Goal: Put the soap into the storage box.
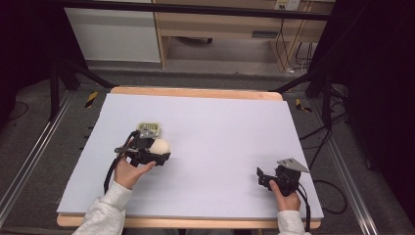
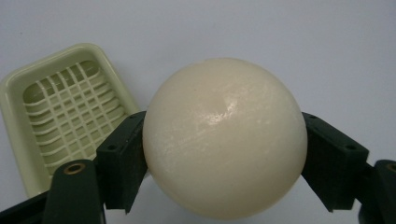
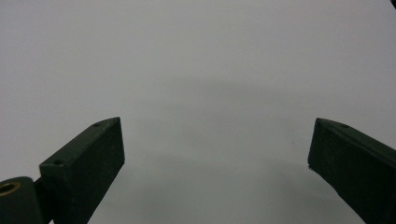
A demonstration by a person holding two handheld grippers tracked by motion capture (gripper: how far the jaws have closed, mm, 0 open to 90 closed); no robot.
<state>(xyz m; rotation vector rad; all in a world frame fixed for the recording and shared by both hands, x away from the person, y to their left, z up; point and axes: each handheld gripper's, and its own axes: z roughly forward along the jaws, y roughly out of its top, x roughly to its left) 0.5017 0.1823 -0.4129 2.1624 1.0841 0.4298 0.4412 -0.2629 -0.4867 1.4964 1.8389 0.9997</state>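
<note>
A pale lilac sheet (image 1: 220,142) covers the wooden worktop (image 1: 195,92). Beyond it stand a wooden cabinet (image 1: 220,24) and a white panel (image 1: 112,34); cables (image 1: 293,54) trail on the floor.

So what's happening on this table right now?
A person works at a table with a gripper in each hand. The left gripper is clamped on a cream ball, right beside a pale green slotted tray on the table. The right gripper rests near the table's right side, jaws open with nothing between them.
</note>
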